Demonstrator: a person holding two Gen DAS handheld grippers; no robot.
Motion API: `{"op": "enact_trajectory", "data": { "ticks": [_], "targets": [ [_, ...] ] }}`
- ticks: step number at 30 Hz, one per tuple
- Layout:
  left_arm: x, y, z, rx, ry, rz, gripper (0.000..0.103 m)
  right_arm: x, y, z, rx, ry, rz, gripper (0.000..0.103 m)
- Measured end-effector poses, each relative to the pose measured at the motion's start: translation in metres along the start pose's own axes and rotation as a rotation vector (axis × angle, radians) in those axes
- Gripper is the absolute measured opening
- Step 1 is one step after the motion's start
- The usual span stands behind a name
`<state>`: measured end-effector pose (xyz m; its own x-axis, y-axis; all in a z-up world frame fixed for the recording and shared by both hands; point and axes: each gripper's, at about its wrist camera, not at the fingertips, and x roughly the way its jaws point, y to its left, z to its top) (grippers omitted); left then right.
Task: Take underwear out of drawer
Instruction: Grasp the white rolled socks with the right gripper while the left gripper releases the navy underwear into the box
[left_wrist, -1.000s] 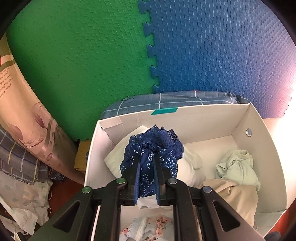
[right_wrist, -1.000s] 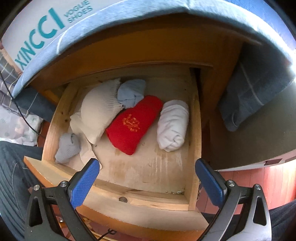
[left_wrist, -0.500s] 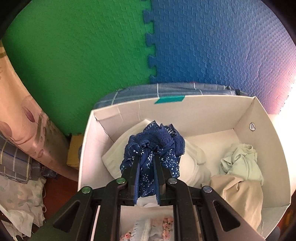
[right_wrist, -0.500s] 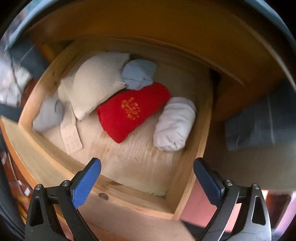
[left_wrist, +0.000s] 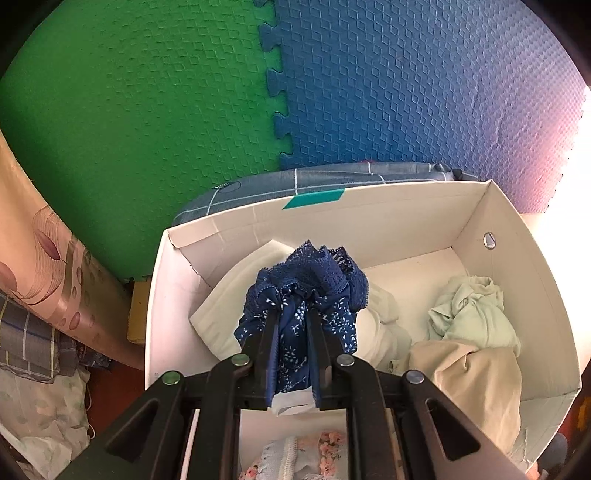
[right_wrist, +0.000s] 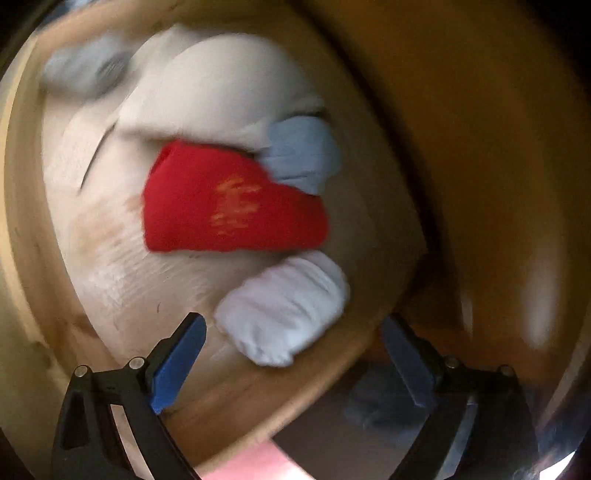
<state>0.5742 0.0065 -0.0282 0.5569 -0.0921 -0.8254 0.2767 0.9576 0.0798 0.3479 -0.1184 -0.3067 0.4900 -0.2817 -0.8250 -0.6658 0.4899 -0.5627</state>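
My left gripper (left_wrist: 292, 317) is shut on dark blue lace-trimmed underwear (left_wrist: 306, 288), held above the white box (left_wrist: 524, 266). In the blurred right wrist view, the wooden drawer (right_wrist: 236, 391) holds a red folded piece (right_wrist: 229, 210), a white rolled piece (right_wrist: 284, 310), a light blue roll (right_wrist: 303, 155), a cream bundle (right_wrist: 221, 85) and a grey roll (right_wrist: 85, 70). My right gripper (right_wrist: 295, 332) hangs over the drawer's near corner, jaws wide and closing. The white roll lies just ahead of the blue pads (right_wrist: 181, 362), which do not touch it.
The white box also holds a cream folded cloth (left_wrist: 236, 302), pale green cloth (left_wrist: 476, 314), beige cloth (left_wrist: 469, 373) and a floral piece (left_wrist: 303, 458). Green (left_wrist: 147, 110) and blue (left_wrist: 424, 81) foam mats lie beyond it. A checked grey cushion (left_wrist: 332, 177) sits behind the box.
The right gripper has rolled strongly and dropped closer to the drawer, its jaws a little narrower; the white roll now lies near its fingertips. The left gripper still holds the blue underwear over the box.
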Motion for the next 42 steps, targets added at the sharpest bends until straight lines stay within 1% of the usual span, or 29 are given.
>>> {"op": "enact_trajectory", "data": {
  "ticks": [2,5,6,7,9,11,13,15,17,18,19,20,22,24,25,27,30,32,33,35,36,38,40,42],
  "targets": [
    [0.000,0.001,0.000,0.000,0.001,0.000,0.014,0.012,0.010,0.003,-0.082,-0.016,-0.017,0.093],
    [0.000,0.000,0.000,0.003,0.005,-0.003,0.014,0.031,0.009,0.003,-0.110,0.003,0.033,0.067],
    [0.001,0.000,0.000,0.004,0.005,-0.003,0.014,0.036,0.005,0.002,-0.104,0.006,0.052,0.067],
    [0.000,0.000,0.001,0.004,0.005,-0.003,0.014,0.037,-0.001,0.001,-0.082,-0.009,0.077,0.065],
    [0.001,0.001,0.001,0.005,0.009,-0.006,0.014,0.041,-0.009,0.000,-0.043,-0.005,0.112,0.057],
    [0.002,0.002,0.002,-0.001,0.011,-0.006,0.014,0.039,-0.005,-0.001,-0.057,-0.013,0.097,0.047],
    [0.002,0.003,0.001,-0.008,0.013,-0.004,0.014,0.033,-0.002,-0.003,-0.047,-0.026,0.111,0.042],
    [0.002,0.002,0.001,-0.009,0.013,0.000,0.014,0.023,-0.004,-0.006,-0.017,-0.035,0.128,0.041],
    [0.001,0.002,0.001,-0.012,0.012,0.005,0.014,0.009,-0.004,-0.010,0.001,-0.056,0.111,0.040],
    [0.002,0.003,0.001,-0.015,0.013,0.007,0.014,0.003,-0.007,-0.009,0.022,-0.052,0.093,0.040],
    [0.002,0.003,0.001,-0.017,0.015,0.007,0.014,-0.004,-0.014,-0.011,0.060,-0.068,0.106,0.040],
    [0.002,0.004,0.001,-0.022,0.016,0.004,0.014,-0.014,-0.022,-0.012,0.114,-0.088,0.137,0.040],
    [0.003,0.006,0.002,-0.035,0.019,0.007,0.014,-0.030,-0.021,-0.011,0.112,-0.113,0.115,0.040],
    [0.003,0.007,0.001,-0.039,0.023,0.001,0.014,-0.042,-0.020,-0.012,0.130,-0.131,0.110,0.040],
    [0.004,0.008,0.001,-0.044,0.026,-0.001,0.017,-0.049,-0.018,-0.013,0.140,-0.140,0.109,0.040],
    [0.003,0.011,0.000,-0.069,0.021,-0.010,0.018,-0.059,-0.019,-0.016,0.178,-0.155,0.100,0.040],
    [0.001,0.018,-0.001,-0.112,0.007,-0.035,0.025,-0.082,-0.023,-0.018,0.254,-0.190,0.102,0.040],
    [-0.003,0.024,-0.003,-0.142,-0.011,-0.065,0.039,-0.099,-0.030,-0.020,0.290,-0.216,0.114,0.040],
    [-0.006,0.026,-0.005,-0.156,-0.027,-0.080,0.041,-0.107,-0.034,-0.015,0.309,-0.229,0.116,0.040],
    [-0.013,0.032,-0.009,-0.183,-0.066,-0.100,0.047,-0.124,-0.041,-0.020,0.350,-0.259,0.122,0.041],
    [-0.017,0.035,-0.012,-0.198,-0.085,-0.107,0.048,-0.132,-0.044,-0.024,0.369,-0.268,0.125,0.041],
    [-0.025,0.040,-0.016,-0.220,-0.125,-0.112,0.056,-0.143,-0.044,-0.029,0.416,-0.287,0.134,0.041],
    [-0.028,0.042,-0.016,-0.220,-0.135,-0.109,0.061,-0.150,-0.044,-0.035,0.458,-0.301,0.161,0.041],
    [-0.033,0.045,-0.016,-0.225,-0.144,-0.119,0.061,-0.164,-0.044,-0.042,0.479,-0.307,0.172,0.041]
  ]
}}
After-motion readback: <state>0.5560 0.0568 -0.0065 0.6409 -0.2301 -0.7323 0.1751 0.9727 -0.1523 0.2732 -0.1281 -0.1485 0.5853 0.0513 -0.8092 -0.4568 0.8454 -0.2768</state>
